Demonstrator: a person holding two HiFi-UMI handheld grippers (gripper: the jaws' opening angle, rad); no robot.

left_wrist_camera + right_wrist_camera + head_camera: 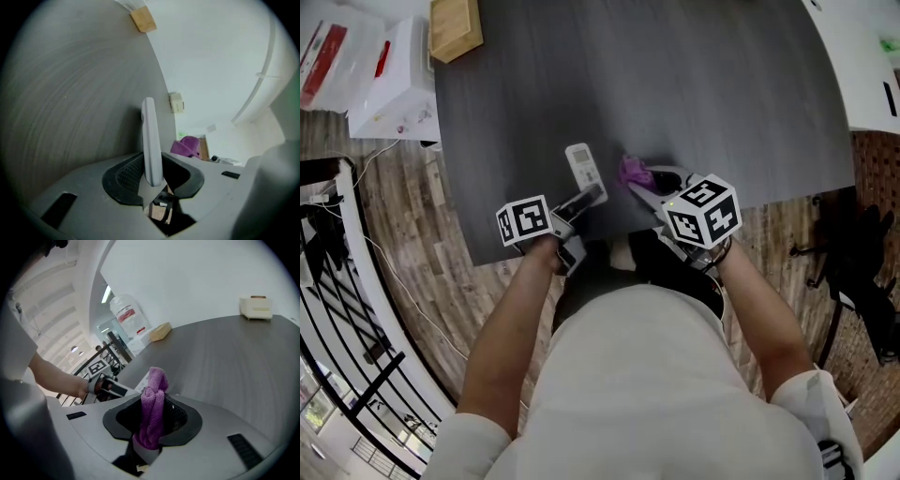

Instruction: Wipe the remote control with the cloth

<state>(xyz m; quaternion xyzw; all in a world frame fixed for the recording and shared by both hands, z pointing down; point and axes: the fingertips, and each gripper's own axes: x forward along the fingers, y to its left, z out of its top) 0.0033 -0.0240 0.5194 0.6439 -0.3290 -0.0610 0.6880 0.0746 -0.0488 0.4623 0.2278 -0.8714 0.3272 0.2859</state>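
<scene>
One remote control (583,169), one cloth (634,172), two grippers. That's the whole count for the job, plus a single wooden block (455,26) way off at 11 o'clock on the far corner of the table (722,84).

The left gripper (152,171) has its jaws drawn in narrow on the near end of the remote. The left gripper view shows it edge-on, so the pads look to be on the front and back faces. The rest pokes out toward 12 o'clock over the near part of the table. Can't tell if the far end rests on the tabletop.

The right gripper (152,420) is clamped on the purple cloth, which bunches up out of the jaws. The wad sits just beside the remote at its 3 o'clock, and whether they touch I can't say.

Handling-wise, I'd guess the remote is light, stiff, slick plastic, so with one end pinched it could pivot under a push. Wipe gently, and the covered end needs a re-grip later. The cloth looks soft and floppy, so a bunched hold gives a decent pad.
</scene>
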